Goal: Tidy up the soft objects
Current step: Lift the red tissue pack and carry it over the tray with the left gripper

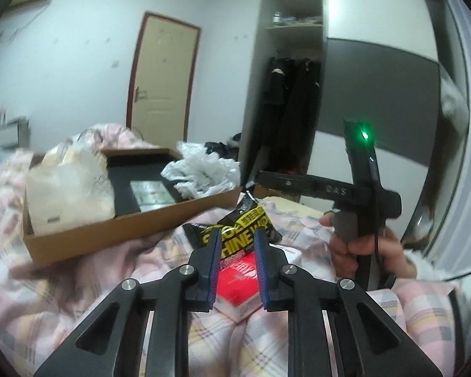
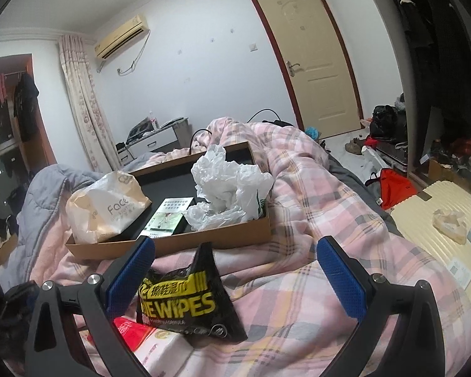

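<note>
A black and yellow wipes pack (image 1: 254, 216) sits between the blue pads of my left gripper (image 1: 238, 232), which is shut on it above the pink plaid quilt. Under it lies a red and white tissue pack (image 1: 238, 282). In the right wrist view the wipes pack (image 2: 185, 301) stands tilted with one corner up, leaning on the tissue pack (image 2: 135, 333), inside the wide open jaws of my right gripper (image 2: 237, 245). From the left view, the right gripper (image 1: 267, 180) is side-on in a hand (image 1: 361, 248), its tips just above the pack's corner.
A shallow cardboard box (image 2: 204, 242) lies on the bed behind the pack. It holds a beige tissue bag (image 2: 106, 207), a crumpled white plastic bag (image 2: 232, 182) and a flat green and white carton (image 2: 166, 220). A cream suitcase (image 2: 439, 245) stands to the right.
</note>
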A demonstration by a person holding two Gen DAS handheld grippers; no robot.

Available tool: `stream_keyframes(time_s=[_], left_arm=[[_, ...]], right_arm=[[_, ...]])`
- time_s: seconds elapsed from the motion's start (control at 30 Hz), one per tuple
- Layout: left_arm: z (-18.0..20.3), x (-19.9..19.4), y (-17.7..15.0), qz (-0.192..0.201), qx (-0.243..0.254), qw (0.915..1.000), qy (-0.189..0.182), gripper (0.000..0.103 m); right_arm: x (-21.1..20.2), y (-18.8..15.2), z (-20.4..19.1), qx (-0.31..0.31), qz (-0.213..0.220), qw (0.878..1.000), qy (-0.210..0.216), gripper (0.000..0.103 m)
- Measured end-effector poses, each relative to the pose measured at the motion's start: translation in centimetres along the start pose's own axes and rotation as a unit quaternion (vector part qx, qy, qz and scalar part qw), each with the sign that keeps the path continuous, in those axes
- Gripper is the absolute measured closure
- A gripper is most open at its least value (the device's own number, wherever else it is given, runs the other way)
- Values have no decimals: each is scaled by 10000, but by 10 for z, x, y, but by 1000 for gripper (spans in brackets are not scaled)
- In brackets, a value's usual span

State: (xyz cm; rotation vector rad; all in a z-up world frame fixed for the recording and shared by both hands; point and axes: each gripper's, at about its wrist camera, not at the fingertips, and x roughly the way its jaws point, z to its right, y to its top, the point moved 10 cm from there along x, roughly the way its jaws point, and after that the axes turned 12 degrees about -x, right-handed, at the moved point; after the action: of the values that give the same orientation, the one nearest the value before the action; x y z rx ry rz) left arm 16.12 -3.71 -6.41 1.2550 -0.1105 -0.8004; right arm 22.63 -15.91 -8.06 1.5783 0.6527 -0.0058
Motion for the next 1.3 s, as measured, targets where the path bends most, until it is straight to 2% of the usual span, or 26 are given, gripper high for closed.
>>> stream_keyframes(time_s=[0.1, 0.23, 0.3, 0.37, 0.4, 0.5, 0.6, 0.7, 0.8, 0.9, 0.97, 1.1, 1.2, 1.3], left_arm=[[-9, 9, -4, -169, -187, 9997, 41, 86], [-3, 24, -18, -507, -121, 9986, -12, 81], [2, 29, -23, -672, -65, 9976, -119, 68], [8, 33, -26, -822, -82, 9958, -403, 18], [10, 34, -27, -879, -95, 9945, -567, 14], [12, 41, -28, -1065, -212, 9905, -845, 14], [8, 60, -39, -1640, -519, 9793, -1070, 14], [6, 73, -45, -1933, -567, 9744, -995, 14], [10, 80, -51, -2101, -406, 9729, -871, 14], [15, 78, -54, -2030, -151, 9764, -724, 16], [19, 79, -56, -2007, 8, 9773, -678, 37], [24, 75, -61, -1955, 202, 9786, -616, 49], [26, 63, -57, -1718, 305, 9827, -620, 58], [33, 43, -43, -1165, 498, 9905, -539, 62]], right_arm=[[3, -1, -2, -38, -49, 10000, 21, 0], [4, -2, -3, -71, -90, 9999, 34, 0], [4, -3, -2, -64, -99, 9999, 40, 0], [4, -3, -1, -59, -106, 9999, 44, 0], [4, -3, -2, -63, -111, 9999, 45, 0], [3, -4, -2, -75, -115, 9999, 40, 0], [3, -4, -1, -72, -117, 9999, 40, 0], [3, -5, -1, -62, -129, 9999, 41, 0], [3, -6, -1, -59, -140, 9999, 44, 0], [3, -6, 0, -55, -139, 9999, 44, 0], [3, -5, 0, -58, -139, 9999, 44, 0], [3, -6, 0, -56, -141, 9999, 45, 0], [2, -5, 0, -43, -134, 9999, 52, 0], [2, -5, 0, -49, -107, 9999, 36, 0]])
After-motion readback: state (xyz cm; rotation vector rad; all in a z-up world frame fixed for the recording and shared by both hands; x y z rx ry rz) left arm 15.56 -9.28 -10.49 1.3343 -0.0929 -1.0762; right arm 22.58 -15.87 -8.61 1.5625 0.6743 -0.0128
